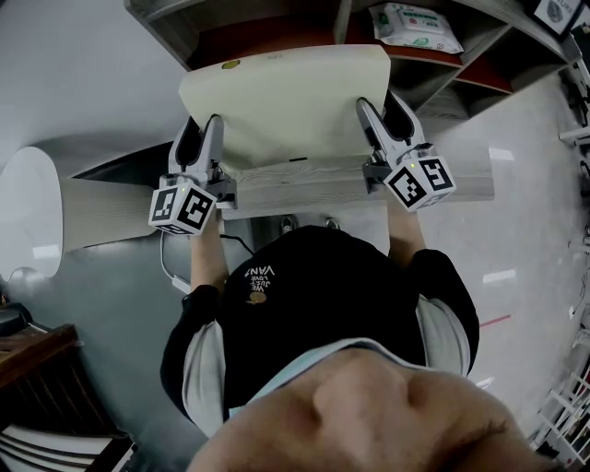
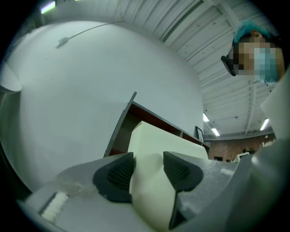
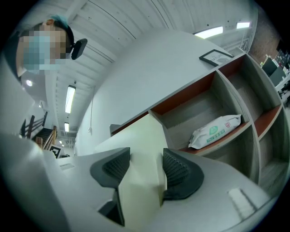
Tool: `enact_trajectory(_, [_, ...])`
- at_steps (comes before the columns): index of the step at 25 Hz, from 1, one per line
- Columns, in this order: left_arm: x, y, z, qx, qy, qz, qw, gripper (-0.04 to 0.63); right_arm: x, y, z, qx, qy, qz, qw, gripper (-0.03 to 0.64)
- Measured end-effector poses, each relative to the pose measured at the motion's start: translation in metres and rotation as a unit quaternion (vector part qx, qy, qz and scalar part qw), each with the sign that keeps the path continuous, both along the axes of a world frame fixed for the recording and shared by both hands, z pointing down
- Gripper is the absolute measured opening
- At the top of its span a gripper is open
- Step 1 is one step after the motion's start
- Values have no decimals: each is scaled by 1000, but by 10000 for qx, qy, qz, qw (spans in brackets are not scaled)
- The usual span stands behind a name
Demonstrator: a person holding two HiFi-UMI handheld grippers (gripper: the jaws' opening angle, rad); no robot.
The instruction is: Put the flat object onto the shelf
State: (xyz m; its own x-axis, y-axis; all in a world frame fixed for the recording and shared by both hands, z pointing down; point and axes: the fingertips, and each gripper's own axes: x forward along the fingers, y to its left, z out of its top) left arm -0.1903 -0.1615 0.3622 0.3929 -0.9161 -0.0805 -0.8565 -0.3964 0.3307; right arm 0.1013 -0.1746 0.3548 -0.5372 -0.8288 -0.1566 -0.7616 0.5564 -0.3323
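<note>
A pale cream flat board [image 1: 286, 106] is held up level in front of the shelf unit [image 1: 433, 78]. My left gripper [image 1: 201, 138] is shut on the board's near left edge, and the cream board [image 2: 149, 181] fills the gap between its dark pads [image 2: 115, 174]. My right gripper [image 1: 383, 120] is shut on the near right edge, pinching the board [image 3: 140, 181] between its pads [image 3: 176, 172]. The board's far edge reaches over the shelf's red-brown compartments [image 3: 199, 108].
A white wipes packet [image 1: 415, 26] lies in a shelf compartment [image 3: 213, 131] to the right. A wooden tabletop [image 1: 295, 189] runs below the board. A white wall [image 2: 81, 90] stands left of the shelf. Dark furniture [image 1: 37, 369] sits at lower left.
</note>
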Motion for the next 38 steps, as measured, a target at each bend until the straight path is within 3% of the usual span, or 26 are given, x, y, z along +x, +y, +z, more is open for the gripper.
enact_trajectory(20, [3,-21,-97,1127,-180,103,9934,201,4,-14,-88,991,5,174,9949,212])
enact_trajectory(38, [3,-26,-190,2079,-510,241,9765,196,2,-15,-168,1772,94,197,9839,207])
